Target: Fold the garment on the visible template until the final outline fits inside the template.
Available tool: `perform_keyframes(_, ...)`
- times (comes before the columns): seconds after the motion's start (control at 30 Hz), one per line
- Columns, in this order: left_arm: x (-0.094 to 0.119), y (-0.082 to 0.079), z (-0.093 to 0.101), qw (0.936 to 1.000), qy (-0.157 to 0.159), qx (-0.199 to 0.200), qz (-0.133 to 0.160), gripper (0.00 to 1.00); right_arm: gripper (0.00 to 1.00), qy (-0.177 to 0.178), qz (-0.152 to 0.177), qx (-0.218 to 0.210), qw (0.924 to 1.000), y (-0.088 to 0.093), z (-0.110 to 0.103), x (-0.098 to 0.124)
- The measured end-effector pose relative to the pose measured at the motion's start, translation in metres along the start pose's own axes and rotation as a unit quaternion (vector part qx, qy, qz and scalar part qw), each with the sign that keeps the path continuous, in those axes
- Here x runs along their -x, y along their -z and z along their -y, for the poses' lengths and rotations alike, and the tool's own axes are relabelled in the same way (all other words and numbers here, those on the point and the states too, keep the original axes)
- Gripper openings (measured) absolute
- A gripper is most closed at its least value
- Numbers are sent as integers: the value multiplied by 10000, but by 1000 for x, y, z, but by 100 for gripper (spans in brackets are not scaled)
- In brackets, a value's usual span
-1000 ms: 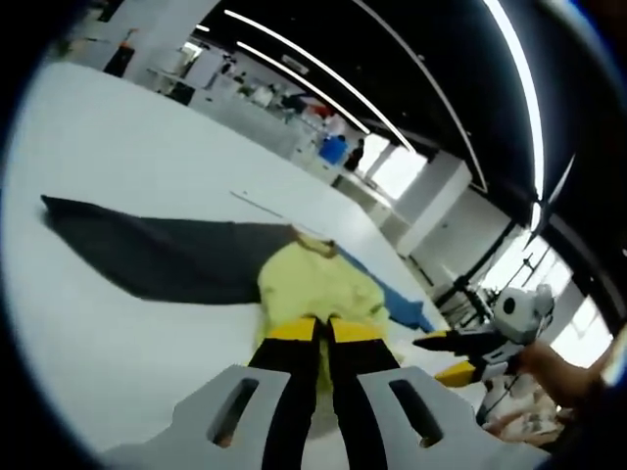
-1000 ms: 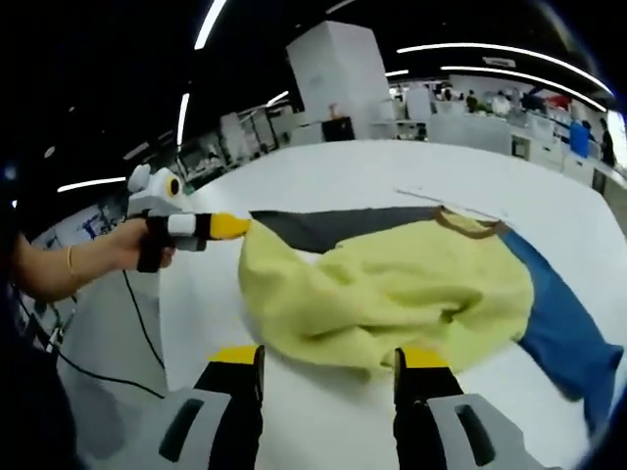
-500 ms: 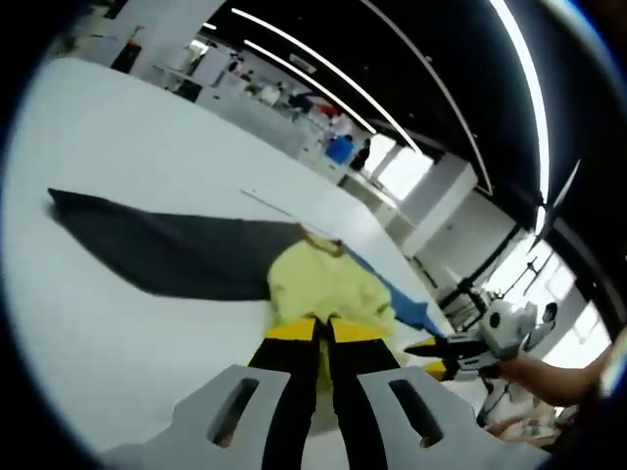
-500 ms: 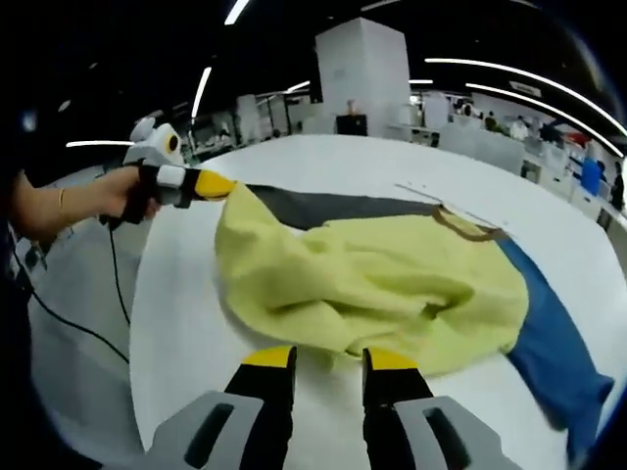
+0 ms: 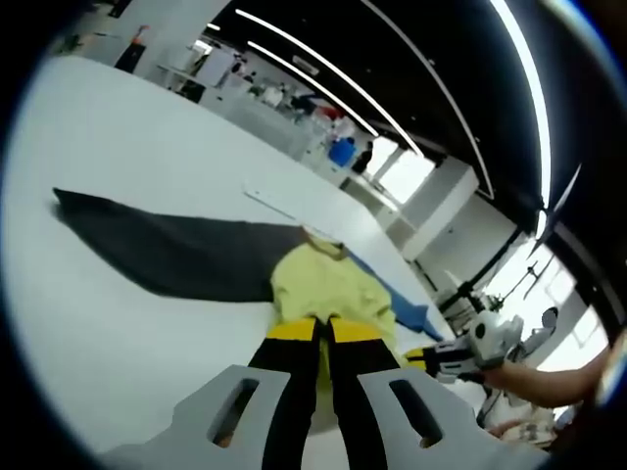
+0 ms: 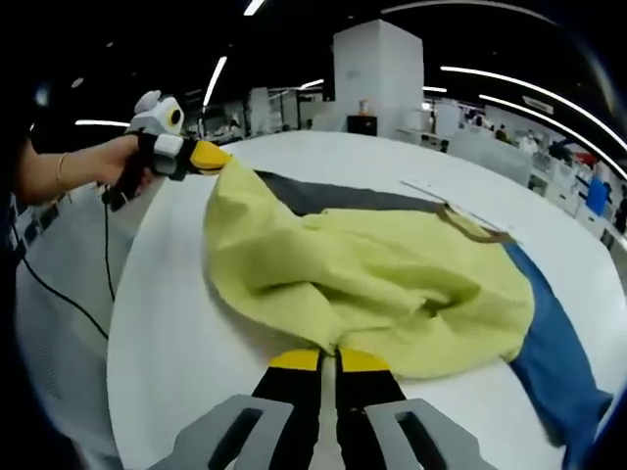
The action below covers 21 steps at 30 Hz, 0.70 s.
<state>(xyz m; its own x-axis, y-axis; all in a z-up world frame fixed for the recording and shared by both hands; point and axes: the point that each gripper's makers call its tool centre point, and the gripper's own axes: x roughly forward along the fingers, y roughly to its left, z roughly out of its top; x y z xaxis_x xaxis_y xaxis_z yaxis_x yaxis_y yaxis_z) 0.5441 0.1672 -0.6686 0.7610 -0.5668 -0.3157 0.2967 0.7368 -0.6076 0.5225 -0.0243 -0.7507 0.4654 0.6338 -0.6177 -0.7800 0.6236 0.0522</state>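
A yellow garment (image 6: 392, 284) with a brown collar (image 6: 470, 227) lies crumpled on a white table, over a dark grey sheet (image 6: 333, 196) and a blue sheet (image 6: 554, 343). My left gripper (image 6: 211, 157), held by a hand, is shut on one corner of the garment and holds it up off the table. In the left gripper view its jaws (image 5: 323, 329) pinch the yellow garment (image 5: 328, 284), with the dark grey sheet (image 5: 167, 255) stretching left and the blue sheet (image 5: 400, 302) behind. My right gripper (image 6: 329, 358) is shut on the garment's near hem; the right gripper (image 5: 431, 358) enters from the right.
The white table (image 6: 176, 333) is round-edged, with bare surface at the left of the right gripper view. A thin strip (image 6: 423, 188) lies on the table beyond the collar. A cable (image 6: 69, 294) hangs below the hand. Desks and a white pillar (image 6: 377, 78) stand far behind.
My right gripper's jaws went from wide apart to shut on the garment's near hem. The left gripper kept its hold and the garment's corner now stands higher and more stretched.
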Motion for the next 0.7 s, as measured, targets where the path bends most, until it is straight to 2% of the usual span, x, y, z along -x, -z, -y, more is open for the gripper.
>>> perform_keyframes(0.23, 5, -2, 7, 9999, 122, 28, 75, 0, 0, 123, 278, -358, 9989, -13, 4, 20)
perform_keyframes(0.4, 8, -3, 16, 9997, 235, -3, 100, 0, 0, 250, 549, -540, 9967, -27, 10, 48)
perform_keyframes(0.53, 9, -6, 25, 9990, 386, 118, 180, 0, 0, 383, 561, -547, 9962, -32, 14, 71)
perform_keyframes(0.6, 10, -7, 31, 9984, 497, 193, 202, 0, 0, 398, 525, -691, 9954, -33, 14, 79)
perform_keyframes(0.7, 10, -7, 38, 9978, 584, 244, 197, 0, 0, 412, 653, -833, 9935, -40, 12, 94)
